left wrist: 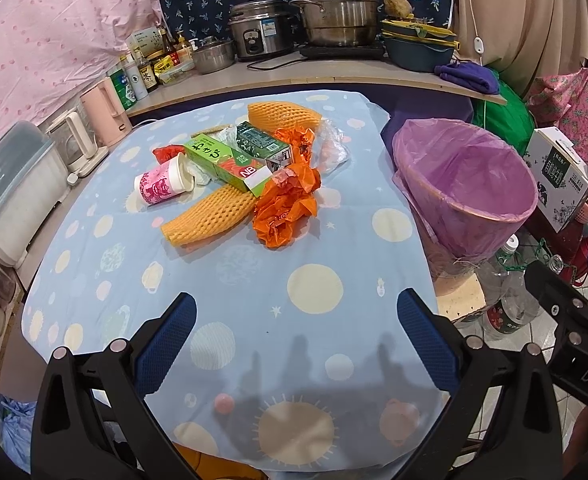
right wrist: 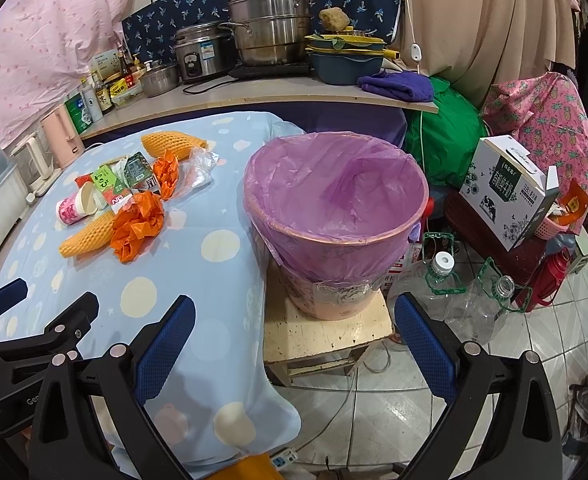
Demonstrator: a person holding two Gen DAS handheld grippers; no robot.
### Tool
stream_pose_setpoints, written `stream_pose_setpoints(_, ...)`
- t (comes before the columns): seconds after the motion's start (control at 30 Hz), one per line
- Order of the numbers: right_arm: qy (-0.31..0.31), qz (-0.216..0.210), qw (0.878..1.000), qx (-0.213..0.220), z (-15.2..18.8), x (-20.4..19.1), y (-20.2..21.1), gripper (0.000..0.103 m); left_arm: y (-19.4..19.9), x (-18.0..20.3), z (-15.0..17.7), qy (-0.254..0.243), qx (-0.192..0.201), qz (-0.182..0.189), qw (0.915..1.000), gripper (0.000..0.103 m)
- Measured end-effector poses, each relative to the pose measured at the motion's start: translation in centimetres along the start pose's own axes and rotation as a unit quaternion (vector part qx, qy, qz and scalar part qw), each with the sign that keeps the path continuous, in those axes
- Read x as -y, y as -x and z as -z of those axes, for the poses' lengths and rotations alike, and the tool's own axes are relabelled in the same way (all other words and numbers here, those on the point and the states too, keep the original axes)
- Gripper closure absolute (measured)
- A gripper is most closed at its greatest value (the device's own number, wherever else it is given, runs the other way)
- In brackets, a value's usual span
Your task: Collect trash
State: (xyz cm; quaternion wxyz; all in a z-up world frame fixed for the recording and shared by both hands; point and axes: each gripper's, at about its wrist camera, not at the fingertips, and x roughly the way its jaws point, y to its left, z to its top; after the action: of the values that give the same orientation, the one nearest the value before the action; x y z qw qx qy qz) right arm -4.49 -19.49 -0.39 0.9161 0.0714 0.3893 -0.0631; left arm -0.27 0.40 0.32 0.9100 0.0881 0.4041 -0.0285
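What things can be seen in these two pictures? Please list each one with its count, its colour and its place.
foam fruit nets: 2, orange-yellow, one at the near side of the pile, one at the far side
crumpled plastic bags: 2, orange, right part of the pile
paper cup: 1, pink and white, lying on its side, left of the pile
cartons: 2, light green and dark green, middle of the pile
clear plastic bag: 1, transparent, far right of the pile
tablecloth: 1, light blue with pale dots
trash bin: 1, pink with a purple liner, on a stool right of the table
steamer pot: 1, steel, on the back shelf
left gripper: 1, black with blue pads, open above the cloth
right gripper: 1, same colours, open
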Motion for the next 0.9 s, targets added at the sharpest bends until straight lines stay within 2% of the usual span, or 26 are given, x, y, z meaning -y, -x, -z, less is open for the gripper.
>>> stream_pose_setpoints(0.9, 0.000, 0.000, 1.000, 0.000, 0.03, 0.17, -0.01, 0.007, 0.33, 0.32, 0.11, -0.001, 0.002, 0.000, 1.0000, 0.007)
